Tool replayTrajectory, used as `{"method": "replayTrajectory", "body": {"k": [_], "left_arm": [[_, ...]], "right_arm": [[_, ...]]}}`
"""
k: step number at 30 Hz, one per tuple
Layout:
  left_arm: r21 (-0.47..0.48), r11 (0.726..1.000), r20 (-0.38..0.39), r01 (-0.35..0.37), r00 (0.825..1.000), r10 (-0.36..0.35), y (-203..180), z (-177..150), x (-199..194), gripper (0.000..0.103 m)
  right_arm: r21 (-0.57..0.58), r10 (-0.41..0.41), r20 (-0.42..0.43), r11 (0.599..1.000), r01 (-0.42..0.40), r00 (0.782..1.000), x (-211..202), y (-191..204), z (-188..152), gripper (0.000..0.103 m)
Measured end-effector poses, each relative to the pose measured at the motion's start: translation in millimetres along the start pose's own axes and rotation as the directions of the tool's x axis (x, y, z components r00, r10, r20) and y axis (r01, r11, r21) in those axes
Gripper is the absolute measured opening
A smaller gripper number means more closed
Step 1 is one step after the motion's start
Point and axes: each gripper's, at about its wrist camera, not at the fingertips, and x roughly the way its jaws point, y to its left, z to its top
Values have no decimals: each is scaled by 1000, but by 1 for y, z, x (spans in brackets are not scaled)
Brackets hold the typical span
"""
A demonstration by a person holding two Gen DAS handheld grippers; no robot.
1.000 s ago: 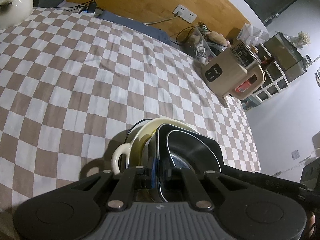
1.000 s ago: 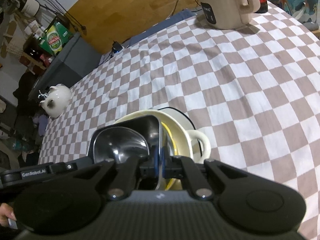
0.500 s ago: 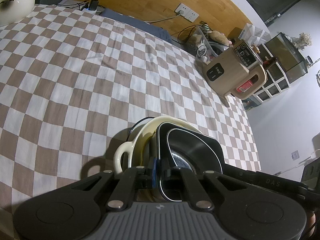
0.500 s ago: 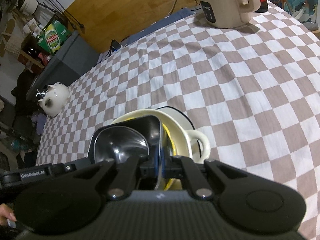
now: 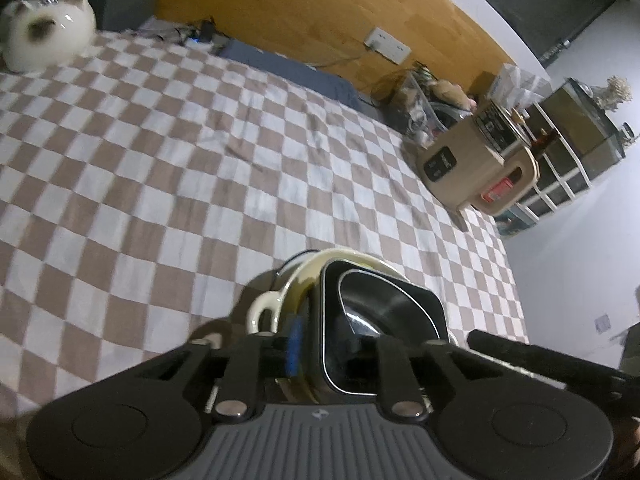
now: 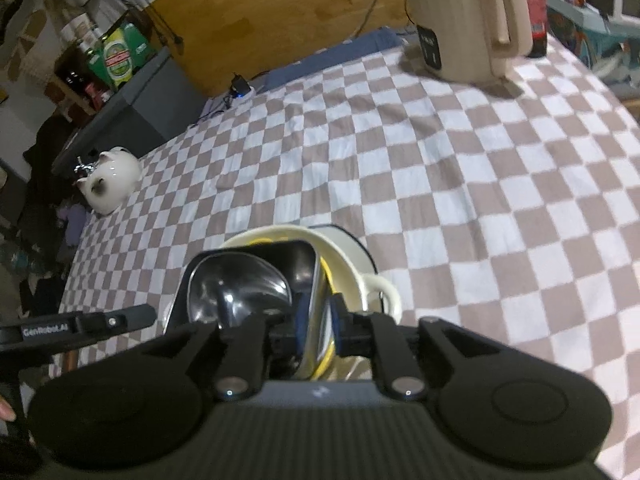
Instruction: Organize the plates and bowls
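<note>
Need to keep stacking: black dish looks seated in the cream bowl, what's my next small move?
Probably lift both tools straight back. The black dish sits nested in the cream bowl; left tool and right tool are opening, rim between their pads.

A lived-in home room: checkered tablecloth (image 5: pixel 168 152), beige electric kettle (image 6: pixel 464 20), cat-shaped teapot (image 6: pixel 110 184), cluttered shelves (image 6: pixel 100 64).

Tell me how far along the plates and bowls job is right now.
Done: the black square bowl sits nested in the cream handled bowl on the checkered cloth.
In hand: the left gripper and right gripper are both opening, each with the black bowl's rim between its fingers.
Left: backing both grippers away. No other loose dishes are in view.
</note>
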Motion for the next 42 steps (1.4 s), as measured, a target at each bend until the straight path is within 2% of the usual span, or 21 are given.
{"method": "replayTrajectory", "body": {"k": [1, 3, 8, 9, 11, 13, 15, 18, 26, 31, 42], "left_arm": [[2, 1000, 12, -11, 1000, 11, -3, 0, -5, 37], [11, 1000, 37, -28, 999, 28, -9, 0, -15, 45], [48, 997, 132, -67, 989, 60, -29, 0, -43, 83], [54, 996, 152, -69, 987, 60, -34, 0, -50, 85], [61, 996, 181, -69, 982, 57, -41, -2, -62, 97], [72, 995, 210, -64, 977, 47, -48, -5, -74, 102], [85, 995, 229, -55, 973, 34, -54, -8, -83, 103], [120, 990, 236, -68, 971, 38, -63, -15, -95, 103], [187, 977, 273, -101, 961, 47, -65, -41, -134, 103], [225, 965, 280, -133, 958, 66, -59, -61, -158, 103], [257, 950, 266, -177, 958, 107, -34, -110, -193, 103]], "right_arm": [[-18, 1, 7, 1000, -1, 1000, -4, 0, 3, 29], [-58, -7, 23, 998, 9, 1000, -10, 2, 7, 44], [-164, -24, 83, 986, 37, 996, -32, 10, 17, 62], [-180, -23, 97, 983, 40, 995, -36, 11, 18, 67], [-200, -29, 125, 978, 54, 992, -46, 13, 20, 75], [-213, -23, 154, 976, 56, 988, -57, 15, 21, 85], [-219, -15, 183, 974, 55, 983, -68, 16, 20, 94], [-228, -19, 234, 971, 74, 972, -83, 22, 13, 102], [-198, -71, 339, 969, 145, 938, -123, 37, -24, 102], [-178, -96, 386, 968, 176, 917, -150, 51, -59, 102], [-131, -145, 422, 967, 218, 895, -183, 77, -133, 102]]}}
